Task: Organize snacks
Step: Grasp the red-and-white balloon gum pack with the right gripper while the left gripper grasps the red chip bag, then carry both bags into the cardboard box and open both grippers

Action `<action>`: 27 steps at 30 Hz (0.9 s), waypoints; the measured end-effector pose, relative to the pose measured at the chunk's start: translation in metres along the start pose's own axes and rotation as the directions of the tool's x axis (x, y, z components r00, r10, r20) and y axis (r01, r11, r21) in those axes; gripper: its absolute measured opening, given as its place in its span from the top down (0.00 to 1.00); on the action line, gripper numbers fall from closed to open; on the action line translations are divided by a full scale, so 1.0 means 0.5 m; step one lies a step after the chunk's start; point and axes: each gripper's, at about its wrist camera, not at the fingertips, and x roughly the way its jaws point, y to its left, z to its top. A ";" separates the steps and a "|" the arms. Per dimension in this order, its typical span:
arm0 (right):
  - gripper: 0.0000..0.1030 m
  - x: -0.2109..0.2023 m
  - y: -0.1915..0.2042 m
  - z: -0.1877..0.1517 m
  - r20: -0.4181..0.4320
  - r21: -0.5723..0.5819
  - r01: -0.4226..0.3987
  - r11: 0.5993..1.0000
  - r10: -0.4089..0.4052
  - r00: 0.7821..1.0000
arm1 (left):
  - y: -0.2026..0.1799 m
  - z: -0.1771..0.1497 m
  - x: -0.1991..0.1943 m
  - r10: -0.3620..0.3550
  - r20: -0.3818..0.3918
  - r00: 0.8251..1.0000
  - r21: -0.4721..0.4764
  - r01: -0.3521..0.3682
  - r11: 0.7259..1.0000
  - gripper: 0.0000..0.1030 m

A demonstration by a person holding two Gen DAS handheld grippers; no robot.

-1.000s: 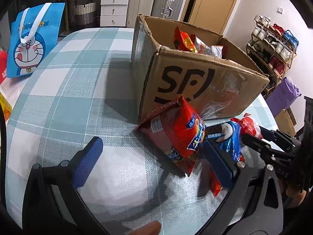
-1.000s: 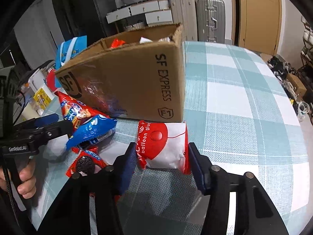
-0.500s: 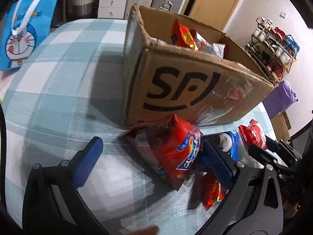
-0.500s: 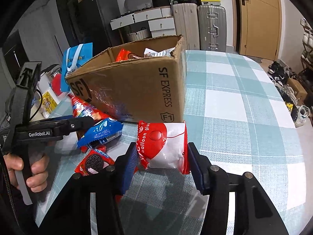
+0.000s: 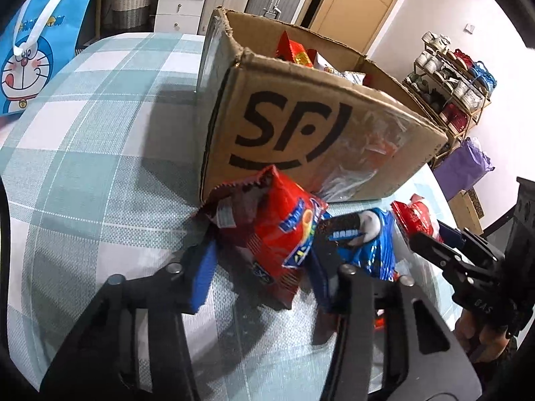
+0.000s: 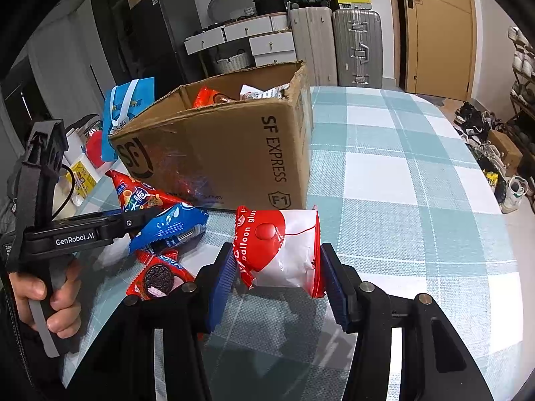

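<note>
My left gripper (image 5: 260, 274) is shut on a red snack bag (image 5: 277, 230) that leans by the cardboard SF box (image 5: 321, 133); the bag also shows in the right wrist view (image 6: 140, 197). My right gripper (image 6: 277, 277) is shut on a red and white balloon glue bag (image 6: 284, 250), held just above the table in front of the box (image 6: 234, 153). A blue Oreo pack (image 5: 364, 247) lies beside the red bag, and it also shows in the right wrist view (image 6: 170, 224). A red Oreo pack (image 6: 160, 277) lies flat near it. Several snacks sit inside the box.
The checked tablecloth (image 6: 401, 173) covers a round table. A blue Doraemon bag (image 5: 30, 53) stands at the table's far left edge. Suitcases (image 6: 354, 46) and drawers stand behind. A shoe rack (image 5: 451, 87) is at the right of the left wrist view.
My left gripper's fingers have closed from wide open onto the red snack bag. My right gripper still holds the balloon glue bag and has risen slightly.
</note>
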 end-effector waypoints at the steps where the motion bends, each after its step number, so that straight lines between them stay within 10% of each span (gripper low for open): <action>1: 0.50 0.000 0.001 -0.001 0.001 -0.001 0.000 1.000 0.000 1.000 | -0.001 -0.002 -0.002 -0.002 0.000 1.000 0.004 0.002 1.000 0.60; 27: 0.50 -0.062 0.038 -0.004 0.064 -0.003 -0.032 0.999 0.032 0.997 | -0.002 -0.048 -0.146 -0.018 0.123 0.992 0.042 0.013 0.999 0.67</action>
